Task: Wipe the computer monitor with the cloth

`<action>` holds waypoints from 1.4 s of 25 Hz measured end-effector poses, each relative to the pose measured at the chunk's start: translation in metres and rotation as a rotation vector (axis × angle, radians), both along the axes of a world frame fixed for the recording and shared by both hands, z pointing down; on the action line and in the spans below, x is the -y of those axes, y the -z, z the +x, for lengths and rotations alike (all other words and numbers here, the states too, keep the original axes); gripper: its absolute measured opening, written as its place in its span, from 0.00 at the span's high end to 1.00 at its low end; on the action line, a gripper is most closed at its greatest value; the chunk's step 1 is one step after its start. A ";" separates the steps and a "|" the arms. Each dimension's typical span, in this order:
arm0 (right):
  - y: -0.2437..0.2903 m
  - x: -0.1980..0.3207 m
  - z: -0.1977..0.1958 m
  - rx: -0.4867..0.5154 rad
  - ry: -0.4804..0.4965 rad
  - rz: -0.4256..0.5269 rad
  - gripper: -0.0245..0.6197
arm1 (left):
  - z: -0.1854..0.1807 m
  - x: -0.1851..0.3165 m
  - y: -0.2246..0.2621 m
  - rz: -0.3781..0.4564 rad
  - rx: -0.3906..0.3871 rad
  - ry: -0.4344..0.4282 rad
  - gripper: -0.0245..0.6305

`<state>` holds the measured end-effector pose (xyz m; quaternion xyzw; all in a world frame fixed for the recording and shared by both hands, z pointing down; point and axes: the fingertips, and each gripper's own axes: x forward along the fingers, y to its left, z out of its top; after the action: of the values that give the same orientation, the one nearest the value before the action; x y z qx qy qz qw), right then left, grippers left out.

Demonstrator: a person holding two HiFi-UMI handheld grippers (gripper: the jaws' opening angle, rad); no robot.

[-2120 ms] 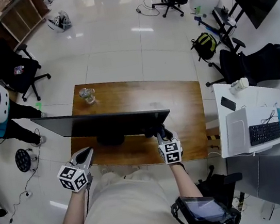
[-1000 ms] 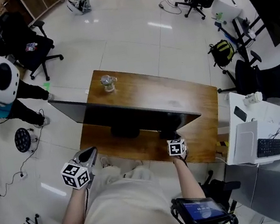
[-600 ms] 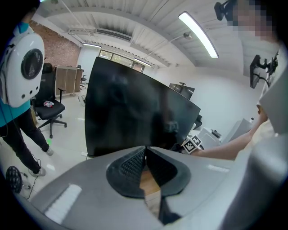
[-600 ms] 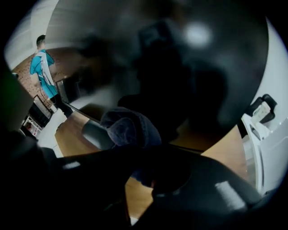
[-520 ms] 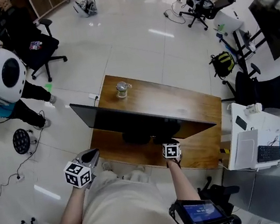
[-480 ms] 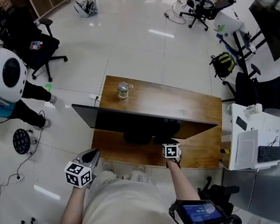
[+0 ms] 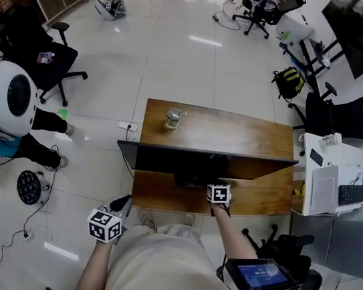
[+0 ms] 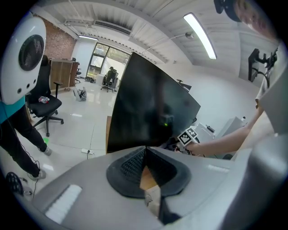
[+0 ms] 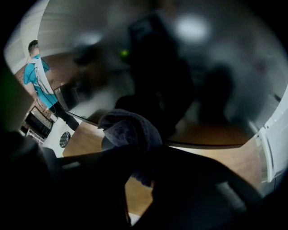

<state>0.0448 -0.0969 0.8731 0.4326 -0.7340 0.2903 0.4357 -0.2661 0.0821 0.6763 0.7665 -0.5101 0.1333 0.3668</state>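
The black computer monitor stands on a wooden desk, screen facing me. My right gripper is at the screen's lower middle, shut on a dark grey cloth that bunches out past the jaws against the screen. In its own view the right gripper is in deep shadow. My left gripper hangs off the desk's front left corner, shut on nothing. In the left gripper view the left gripper has its pads together, and the monitor rises ahead.
A glass jar stands on the desk behind the monitor. A person in a white helmet is at the far left by a black office chair. A white side table stands right of the desk.
My right gripper with the cloth has slid left along the bottom of the screen, from its right end to about the middle. The left gripper has stayed by the desk's front left.
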 end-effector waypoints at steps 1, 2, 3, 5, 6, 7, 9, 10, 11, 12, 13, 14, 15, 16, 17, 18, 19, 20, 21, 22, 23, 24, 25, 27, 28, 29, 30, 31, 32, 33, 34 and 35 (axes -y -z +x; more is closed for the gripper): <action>0.000 -0.002 -0.008 0.008 -0.003 -0.001 0.80 | -0.006 -0.002 -0.002 -0.003 -0.002 -0.003 0.99; 0.002 -0.003 -0.017 0.017 -0.002 -0.001 0.80 | -0.012 -0.003 -0.003 -0.006 -0.004 -0.007 0.99; 0.003 -0.005 -0.025 0.024 0.002 0.000 0.80 | -0.017 -0.005 -0.005 -0.009 -0.006 -0.011 0.99; 0.004 -0.008 -0.042 0.038 0.003 0.000 0.80 | -0.028 -0.008 -0.009 -0.015 -0.007 -0.018 1.00; 0.003 -0.010 -0.050 0.047 0.003 -0.001 0.80 | -0.033 -0.009 -0.011 -0.018 -0.006 -0.020 1.00; 0.001 -0.012 -0.060 0.056 0.004 -0.005 0.80 | -0.039 -0.010 -0.013 -0.020 -0.005 -0.022 1.00; -0.001 -0.017 -0.078 0.068 0.012 -0.016 0.81 | -0.049 -0.012 -0.016 -0.022 -0.003 -0.020 1.00; -0.002 -0.020 -0.088 0.073 0.019 -0.020 0.80 | -0.054 -0.013 -0.017 -0.024 -0.003 -0.019 1.00; -0.002 -0.022 -0.097 0.078 0.026 -0.023 0.80 | -0.058 -0.015 -0.018 -0.024 -0.002 -0.017 1.00; -0.002 -0.025 -0.106 0.083 0.034 -0.025 0.81 | -0.062 -0.017 -0.019 -0.025 -0.002 -0.015 1.00; -0.002 -0.027 -0.114 0.089 0.040 -0.027 0.80 | -0.066 -0.019 -0.019 -0.025 -0.002 -0.013 1.00; -0.002 -0.029 -0.123 0.096 0.047 -0.029 0.81 | -0.070 -0.021 -0.019 -0.025 -0.002 -0.009 1.00; -0.002 -0.031 -0.133 0.103 0.054 -0.031 0.81 | -0.074 -0.023 -0.019 -0.025 -0.002 -0.004 1.00; -0.002 -0.033 -0.142 0.110 0.062 -0.034 0.80 | -0.079 -0.026 -0.020 -0.026 -0.003 0.001 1.00; -0.002 -0.035 -0.152 0.117 0.071 -0.039 0.80 | -0.084 -0.029 -0.020 -0.028 -0.004 0.007 1.00; -0.002 -0.038 -0.163 0.124 0.082 -0.043 0.80 | -0.089 -0.032 -0.021 -0.030 -0.004 0.011 1.00; -0.002 -0.040 -0.174 0.130 0.096 -0.046 0.80 | -0.093 -0.034 -0.022 -0.031 -0.005 0.016 1.00; -0.002 -0.043 -0.184 0.136 0.110 -0.050 0.80 | -0.096 -0.037 -0.022 -0.031 -0.006 0.020 1.00; -0.002 -0.045 -0.195 0.144 0.123 -0.053 0.80 | -0.099 -0.039 -0.023 -0.031 -0.007 0.025 1.00; -0.002 -0.047 -0.206 0.152 0.133 -0.058 0.80 | -0.102 -0.042 -0.023 -0.031 -0.007 0.030 1.00; -0.002 -0.050 -0.216 0.163 0.140 -0.065 0.81 | -0.105 -0.044 -0.023 -0.030 -0.007 0.036 1.00; -0.002 -0.053 -0.228 0.175 0.145 -0.073 0.80 | -0.108 -0.047 -0.023 -0.030 -0.007 0.043 1.00; -0.002 -0.056 -0.239 0.188 0.150 -0.081 0.80 | -0.111 -0.049 -0.023 -0.031 -0.006 0.050 1.00; -0.001 -0.061 -0.263 0.211 0.168 -0.096 0.80 | -0.116 -0.051 -0.022 -0.031 -0.007 0.064 1.00; -0.001 -0.062 -0.275 0.223 0.176 -0.105 0.81 | -0.118 -0.052 -0.022 -0.031 -0.009 0.069 1.00; -0.002 -0.064 -0.285 0.237 0.179 -0.117 0.81 | -0.119 -0.053 -0.022 -0.030 -0.011 0.073 1.00; -0.003 -0.066 -0.294 0.252 0.176 -0.132 0.80 | -0.120 -0.055 -0.022 -0.028 -0.013 0.077 1.00; -0.004 -0.068 -0.303 0.265 0.171 -0.148 0.80 | -0.120 -0.056 -0.021 -0.026 -0.015 0.081 1.00; -0.004 -0.070 -0.310 0.277 0.166 -0.162 0.81 | -0.122 -0.058 -0.020 -0.024 -0.017 0.086 1.00; -0.004 -0.071 -0.317 0.289 0.162 -0.176 0.80 | -0.123 -0.059 -0.019 -0.022 -0.018 0.091 1.00; -0.004 -0.073 -0.322 0.303 0.156 -0.194 0.81 | -0.125 -0.061 -0.018 -0.021 -0.019 0.096 1.00; -0.004 -0.074 -0.328 0.321 0.146 -0.217 0.80 | -0.127 -0.062 -0.018 -0.020 -0.020 0.102 1.00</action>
<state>-0.2831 -0.0224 0.8771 0.2771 -0.7877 0.4006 0.3772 -0.3930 0.1440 0.6945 0.7371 -0.5435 0.1121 0.3858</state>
